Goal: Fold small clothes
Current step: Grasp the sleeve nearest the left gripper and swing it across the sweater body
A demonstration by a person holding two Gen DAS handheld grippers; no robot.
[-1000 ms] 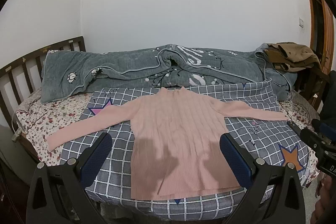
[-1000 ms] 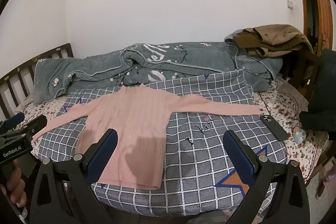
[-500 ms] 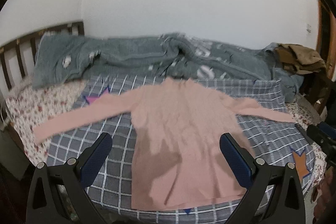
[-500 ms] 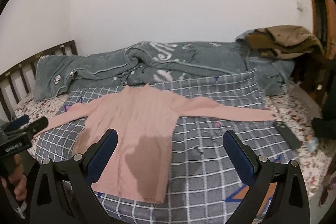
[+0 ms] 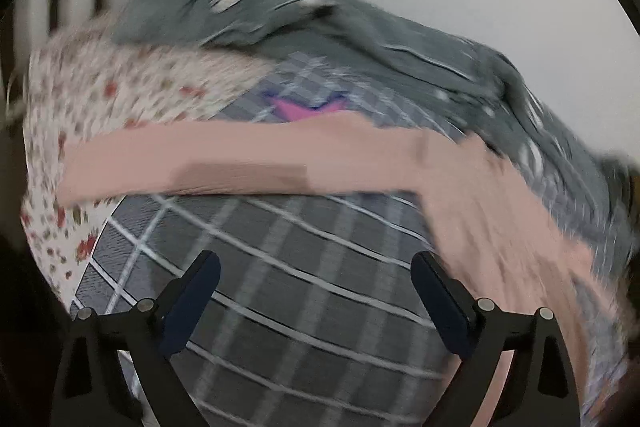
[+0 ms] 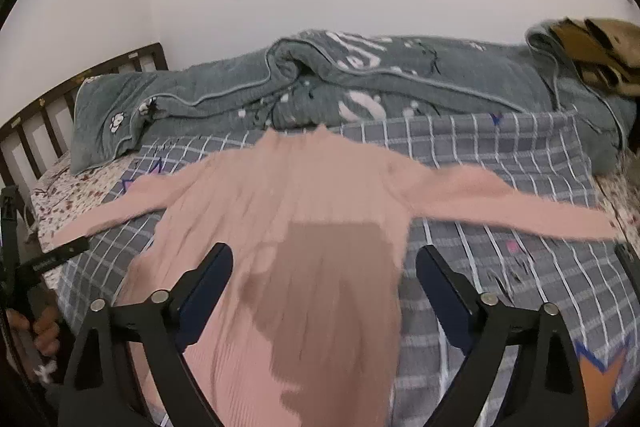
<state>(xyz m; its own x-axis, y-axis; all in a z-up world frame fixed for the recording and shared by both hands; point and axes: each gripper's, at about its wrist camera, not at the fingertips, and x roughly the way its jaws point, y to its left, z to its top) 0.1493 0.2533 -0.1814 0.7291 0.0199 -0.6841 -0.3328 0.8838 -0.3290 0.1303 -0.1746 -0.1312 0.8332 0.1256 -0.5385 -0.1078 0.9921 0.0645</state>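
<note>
A pink ribbed long-sleeved sweater (image 6: 300, 195) lies spread flat, front up, on a grey checked sheet (image 6: 500, 147), both sleeves stretched out. My right gripper (image 6: 326, 255) hovers over the sweater's lower body; its jaws are closing, still wide, with no fabric pinched. In the blurred, tilted left wrist view, the left sleeve (image 5: 240, 155) runs across the middle and the sweater body (image 5: 500, 219) sits at the right. My left gripper (image 5: 316, 267) hangs over bare checked sheet (image 5: 304, 307) just short of that sleeve, jaws closing, nothing between them.
A rolled grey quilt (image 6: 400, 79) lies along the wall behind the sweater. A dark wooden headboard (image 6: 40, 115) stands at the left, brown clothes (image 6: 600, 47) are piled at the right. A floral sheet (image 5: 100, 99) shows at the bed's left end. A hand (image 6: 44, 331) grips the other tool.
Both views have dropped and closed in on the bed. The left one swung left and rolled, now facing the left sleeve. The right one moved in over the sweater's body.
</note>
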